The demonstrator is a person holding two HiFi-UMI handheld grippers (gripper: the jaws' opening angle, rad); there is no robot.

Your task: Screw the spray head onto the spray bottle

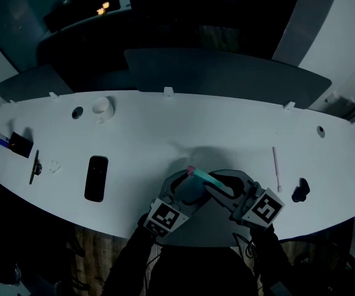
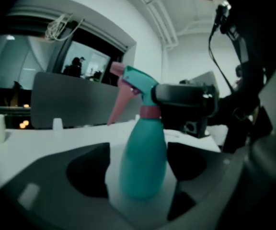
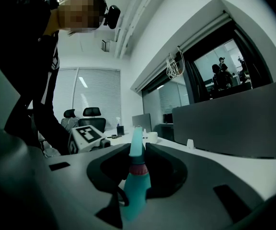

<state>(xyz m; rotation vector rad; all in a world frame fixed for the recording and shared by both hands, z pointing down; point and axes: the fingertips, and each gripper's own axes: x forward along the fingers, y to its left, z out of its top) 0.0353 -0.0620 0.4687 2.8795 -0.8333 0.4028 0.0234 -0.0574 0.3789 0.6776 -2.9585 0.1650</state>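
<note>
To the right of the phone [image 1: 96, 178], the spray bottle [image 2: 143, 162] stands upright between my left gripper's [image 2: 138, 169] parted jaws, which don't press it. My right gripper [image 3: 137, 152] clamps its spray head [image 3: 136, 145].

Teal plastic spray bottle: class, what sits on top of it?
A pink collar and a teal spray head with a pink trigger. The right tool covers the head's back end.
</note>
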